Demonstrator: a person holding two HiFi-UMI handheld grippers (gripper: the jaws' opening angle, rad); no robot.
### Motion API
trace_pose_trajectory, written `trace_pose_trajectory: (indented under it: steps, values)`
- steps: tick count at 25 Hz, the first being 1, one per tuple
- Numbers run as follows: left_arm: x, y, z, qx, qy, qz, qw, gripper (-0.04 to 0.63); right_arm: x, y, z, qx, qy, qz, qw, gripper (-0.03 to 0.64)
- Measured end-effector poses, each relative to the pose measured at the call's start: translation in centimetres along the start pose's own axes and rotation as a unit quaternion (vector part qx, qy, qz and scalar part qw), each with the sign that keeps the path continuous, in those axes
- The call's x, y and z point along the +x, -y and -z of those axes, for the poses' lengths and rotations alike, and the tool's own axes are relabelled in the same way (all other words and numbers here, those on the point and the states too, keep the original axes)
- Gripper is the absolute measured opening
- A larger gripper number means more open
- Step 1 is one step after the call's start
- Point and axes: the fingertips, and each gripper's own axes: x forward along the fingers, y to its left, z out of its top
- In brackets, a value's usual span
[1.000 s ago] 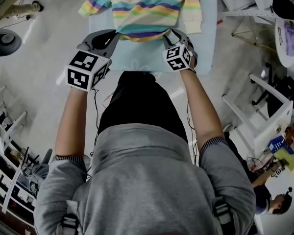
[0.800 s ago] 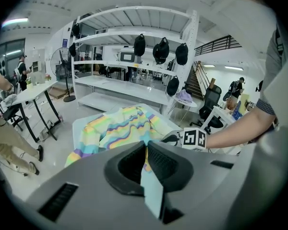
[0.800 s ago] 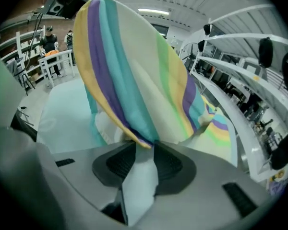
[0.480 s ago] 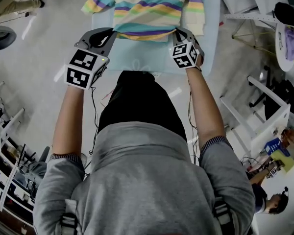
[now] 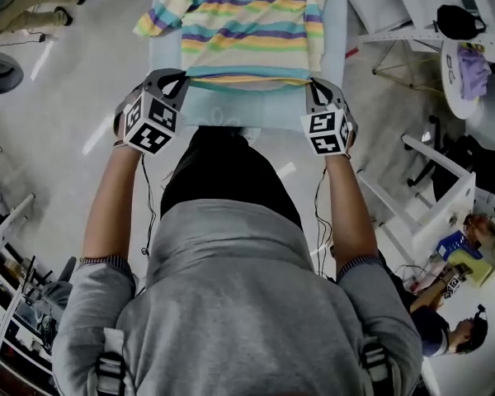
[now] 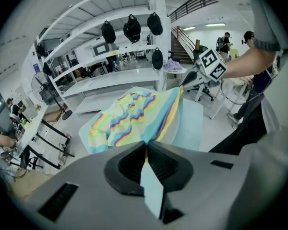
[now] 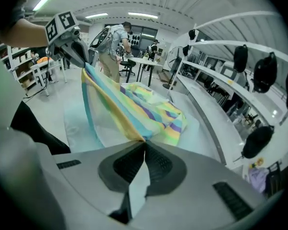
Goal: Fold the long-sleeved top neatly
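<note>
The long-sleeved top (image 5: 247,23), a soft knit striped in yellow, turquoise, purple and cream, lay front-up on the pale blue padded table (image 5: 334,31). Its long axis ran straight away from the person, collar at the far end and hem at the near end. One sleeve (image 5: 158,16) angled out over the table's left edge. The other sleeve (image 5: 317,23) lay straight along the body of the garment.

The hem was raised off the table surface and drawn taut in a straight line between the two grippers. The rest of the top (image 6: 129,119) still rested on the table.

The left gripper (image 5: 181,76) held the near left corner of the hem. Seen in its own view, the left gripper (image 6: 146,145) had its jaws pressed together with the yellow and turquoise edge pinched between the pads. The right gripper (image 5: 313,82) held the near right corner. Seen in its own view, the right gripper (image 7: 144,145) was likewise clamped on the fabric (image 7: 134,111), which fanned out from the pinch point.

Both forearms were extended forward, roughly parallel, on either side of the person's body, with grey sleeves pushed up to the elbows. Each gripper pointed forward and down toward the near table edge, its marker cube facing upward
</note>
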Motion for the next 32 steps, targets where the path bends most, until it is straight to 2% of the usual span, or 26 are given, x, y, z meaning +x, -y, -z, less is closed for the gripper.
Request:
trace_pose_trajectory:
  steps: [7, 12, 18, 25, 26, 28, 30, 32]
  values:
    - [1.7, 4.3, 2.7, 0.063, -0.04, 0.02, 0.997, 0.037, -1.6, -1.9, 5.1, 0.04, -0.036, -0.026, 0.998, 0.014]
    - [4.0, 5.8, 6.2, 0.04, -0.064, 0.023, 0.9969, 0.051, -0.2, -2.9, 8.4, 0.056, -0.062, -0.033, 0.996, 0.012]
    - [6.5, 6.6, 11.1, 0.011, -0.096, 0.031, 0.9948, 0.112, 1.1, -2.5, 10.9, 0.083, -0.085, -0.028, 0.993, 0.014]
    - [9.2, 6.2, 13.1, 0.023, -0.092, 0.025, 0.9952, 0.138, 1.6, -2.1, 11.5, 0.085, -0.094, -0.012, 0.992, 0.014]
    - [9.6, 6.2, 13.1, 0.035, -0.093, 0.025, 0.9947, 0.141, 1.6, -2.0, 11.5, 0.087, -0.094, -0.009, 0.992, 0.014]
    - [10.5, 6.3, 13.3, 0.084, -0.101, 0.022, 0.9911, 0.144, 1.7, -2.0, 11.3, 0.09, -0.092, -0.005, 0.992, 0.014]
    - [11.2, 6.7, 13.6, 0.148, -0.11, 0.02, 0.9826, 0.144, 1.6, -2.1, 11.1, 0.092, -0.092, -0.003, 0.992, 0.014]
    - [11.9, 7.2, 13.8, 0.191, -0.117, 0.026, 0.9742, 0.144, 1.4, -2.4, 10.9, 0.094, -0.09, -0.003, 0.991, 0.014]
